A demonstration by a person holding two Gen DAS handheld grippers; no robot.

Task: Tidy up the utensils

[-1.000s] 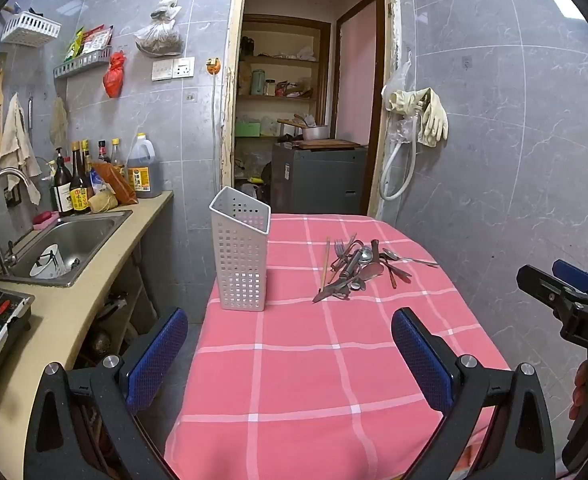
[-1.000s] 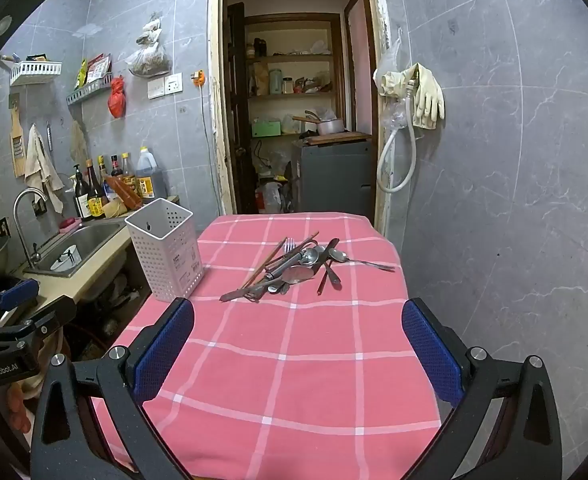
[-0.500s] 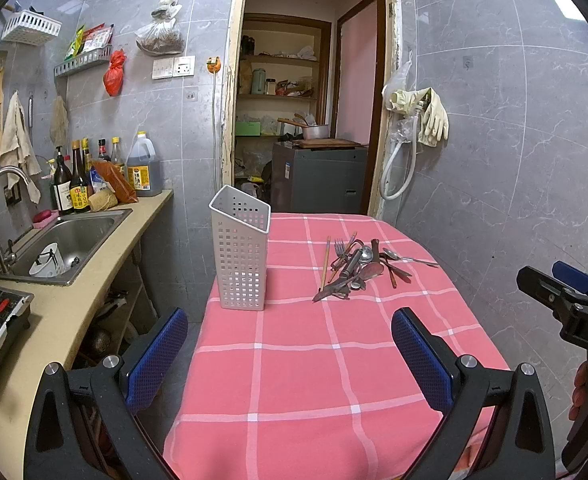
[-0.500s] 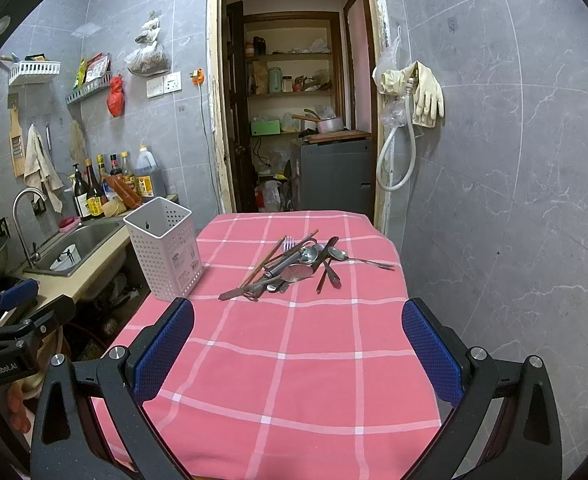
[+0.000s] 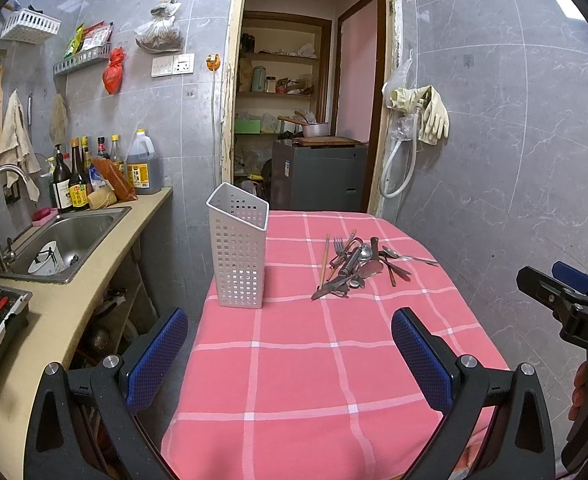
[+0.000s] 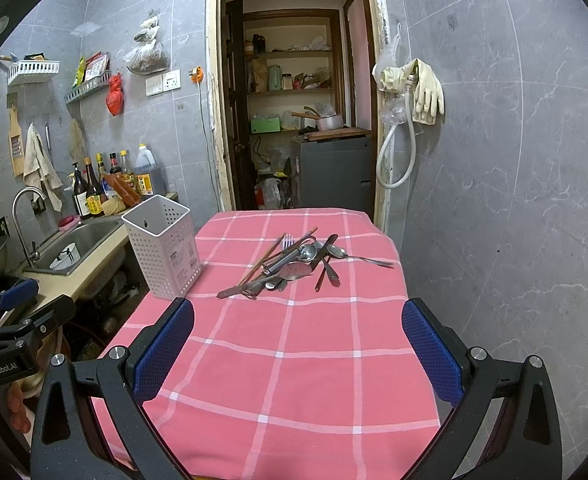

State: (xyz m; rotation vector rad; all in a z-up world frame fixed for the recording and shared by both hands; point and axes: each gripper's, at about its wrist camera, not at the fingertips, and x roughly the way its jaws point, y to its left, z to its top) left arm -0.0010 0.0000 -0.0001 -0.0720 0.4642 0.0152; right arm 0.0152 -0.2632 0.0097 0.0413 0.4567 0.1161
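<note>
Blue pads, left gripper (image 5: 289, 350): jaws spread wide, nothing between them; unit hovers above the near end of the table, well short of any object.
Blue pads, right gripper (image 6: 298, 344): jaws likewise wide apart and empty; unit hovers above the near table edge, pointed toward the cutlery.
Work surface: table (image 6: 285, 380) covered with a pink cloth carrying a white grid; the near half is bare cloth.
Container: white perforated holder (image 5: 237, 250), standing upright on the left edge of the table, top open. No utensil handle projects above its rim; the interior is only partly visible.
Task items: utensil pile (image 6: 294, 262), lying near the middle-far part of the table, to the right of the holder and apart from it. Contents identifiable: fork (image 6: 287, 240), several spoons, wooden chopsticks (image 6: 267, 256), a knife-like blade pointing toward the camera. Items overlap and cross one another.
Outlier: one spoon (image 6: 358, 257) extends from the pile toward the right table edge.
Background: sink (image 5: 67, 244) and counter at left, open doorway beyond the table.
Step in hand (judgement): approach phase; no item gripped, sorting not begun.
Next move (judgement): advance one gripper to the pile, select a piece lying on top or at the edge, align the jaws across its handle, close, then lift clear before carrying it to the holder.
Caution (judgement): crossed handles may drag neighbouring pieces.
</note>
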